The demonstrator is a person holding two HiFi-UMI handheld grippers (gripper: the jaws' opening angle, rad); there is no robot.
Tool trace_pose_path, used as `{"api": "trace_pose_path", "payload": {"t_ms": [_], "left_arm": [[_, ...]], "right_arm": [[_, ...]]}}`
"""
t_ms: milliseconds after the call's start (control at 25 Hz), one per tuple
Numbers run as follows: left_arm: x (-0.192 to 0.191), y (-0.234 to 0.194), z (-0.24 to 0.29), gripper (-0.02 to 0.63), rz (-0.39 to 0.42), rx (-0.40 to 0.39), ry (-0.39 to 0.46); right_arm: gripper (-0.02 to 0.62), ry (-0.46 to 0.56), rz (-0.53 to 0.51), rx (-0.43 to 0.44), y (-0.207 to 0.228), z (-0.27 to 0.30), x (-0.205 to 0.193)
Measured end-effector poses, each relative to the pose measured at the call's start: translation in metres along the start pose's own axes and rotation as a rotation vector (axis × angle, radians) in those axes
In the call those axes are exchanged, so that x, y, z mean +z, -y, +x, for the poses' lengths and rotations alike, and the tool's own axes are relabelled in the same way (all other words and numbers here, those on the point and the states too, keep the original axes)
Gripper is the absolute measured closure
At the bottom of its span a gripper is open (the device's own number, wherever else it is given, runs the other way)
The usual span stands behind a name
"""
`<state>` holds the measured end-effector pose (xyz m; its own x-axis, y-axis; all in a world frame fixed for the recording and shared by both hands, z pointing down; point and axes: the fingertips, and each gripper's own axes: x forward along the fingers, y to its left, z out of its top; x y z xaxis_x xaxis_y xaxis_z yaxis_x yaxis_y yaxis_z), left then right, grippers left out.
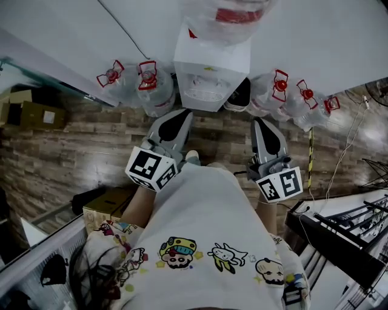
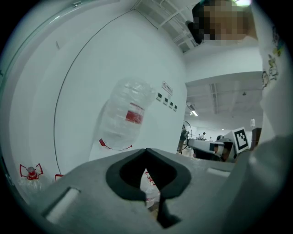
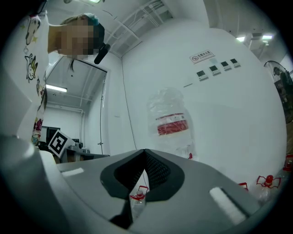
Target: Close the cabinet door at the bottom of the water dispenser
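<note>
Both of your tools are empty. The left gripper (image 1: 180,116) has its jaws together with nothing between them, and the right gripper (image 1: 263,124) is the same. Its own view shows only a floor jug far off through the slot behind the closed tips. Both point level at the water dispenser (image 1: 212,66), which stands against the white wall just ahead of you.

The cabinet door sits low on the dispenser's front, and from your steep downward look the top of the unit hides it. A dark shape (image 1: 240,95) touching the dispenser's right lower side may be the door swung open, but that cannot be told for sure.

Closed jaws suit a push, so keep them together. Crouch to bring one gripper down to door height. Lay the flat of the jaws against the door's outer face near its free edge, not near the hinge, and sweep it round in one steady arc until it seats. Mind the jugs crowding both sides.

The large bottle (image 1: 230,15) upended on the dispenser is clear with a red label, and its water level cannot be read. The red-capped jugs on the floor, left (image 1: 151,85) and right (image 1: 276,91), are clear too, and how full they are cannot be told. The cardboard box (image 1: 109,207) by your left leg does not show its inside.
</note>
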<state>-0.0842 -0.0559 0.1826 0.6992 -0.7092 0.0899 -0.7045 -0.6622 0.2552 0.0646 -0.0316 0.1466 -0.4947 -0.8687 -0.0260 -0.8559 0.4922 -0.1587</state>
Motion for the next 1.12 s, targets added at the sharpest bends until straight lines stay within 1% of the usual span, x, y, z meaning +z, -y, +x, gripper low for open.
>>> {"api": "trace_pose_path", "payload": {"t_ms": [160,320,600,1120], "left_arm": [[-0.001,-0.013,-0.007,0.606,0.006,0.006,-0.002],[-0.001,-0.015,-0.005,0.606,0.02,-0.004,-0.018],[0.003,-0.015,-0.008,0.606,0.022,0.025,-0.009],[0.001,-0.015,-0.012,0.606,0.04,0.028,-0.006]], "right_arm": [[0.586,-0.031,-0.029,0.001,-0.011,0.006,-0.005],[0.586,-0.041,-0.011,-0.004,-0.009,0.009,-0.009],[0.586,-0.074,-0.012,-0.012,-0.005,0.01,-0.011],[0.586,-0.068,-0.015,-0.036,-0.007,0.007,-0.015]]}}
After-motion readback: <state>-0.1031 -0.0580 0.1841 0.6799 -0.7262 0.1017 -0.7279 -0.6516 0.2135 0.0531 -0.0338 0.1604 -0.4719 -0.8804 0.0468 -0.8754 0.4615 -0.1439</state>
